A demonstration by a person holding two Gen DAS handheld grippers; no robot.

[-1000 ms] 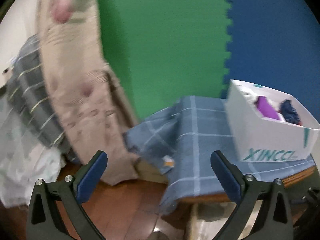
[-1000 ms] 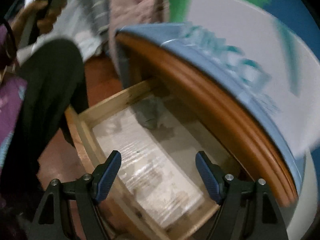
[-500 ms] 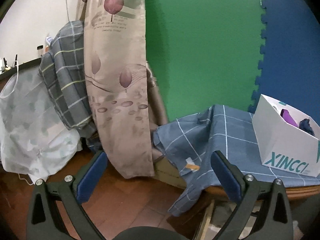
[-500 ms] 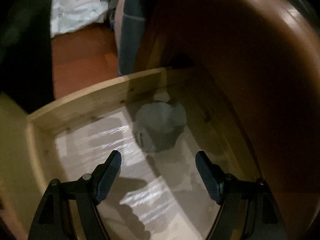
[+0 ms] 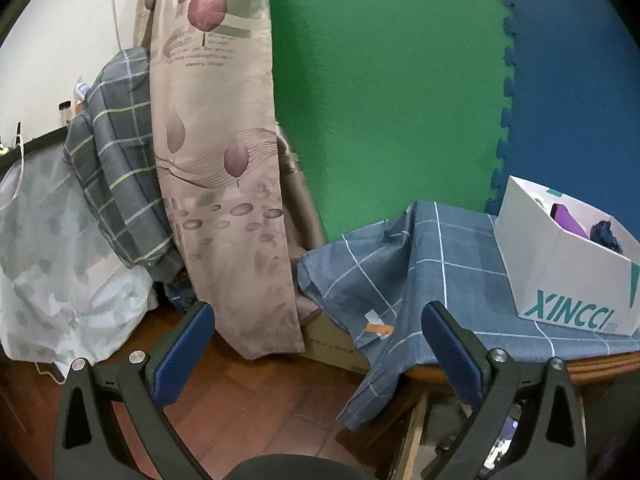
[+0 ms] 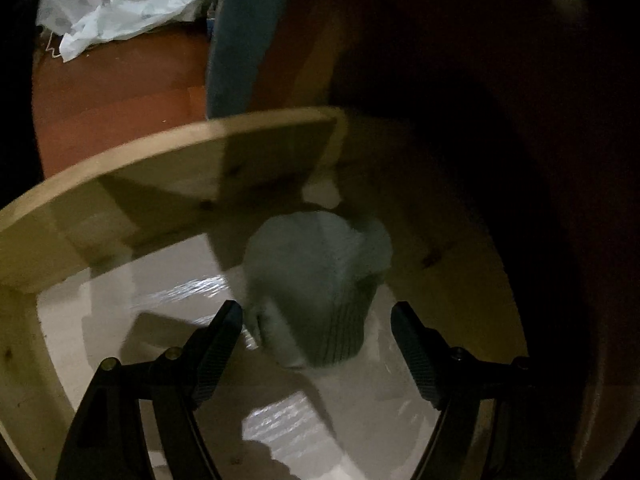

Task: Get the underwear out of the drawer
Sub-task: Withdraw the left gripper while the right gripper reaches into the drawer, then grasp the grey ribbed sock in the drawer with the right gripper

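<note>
A grey folded piece of underwear (image 6: 320,284) lies on the pale lined floor of the open wooden drawer (image 6: 168,160), near its far corner. My right gripper (image 6: 318,320) is open inside the drawer, its fingers on either side of the near end of the underwear. I cannot tell whether they touch it. My left gripper (image 5: 318,322) is open and empty, held in the air in front of the table with the blue checked cloth (image 5: 432,264).
A white XINCCI box (image 5: 568,280) holding purple and dark blue items stands on the cloth at the right. A beige patterned curtain (image 5: 216,160) and draped fabrics hang at the left. The dark table underside (image 6: 480,100) overhangs the drawer. The floor is red-brown wood (image 6: 120,100).
My right gripper has moved down into the drawer until its fingers flank the grey underwear. The left gripper's view has swung and steadied on the curtain and table.
</note>
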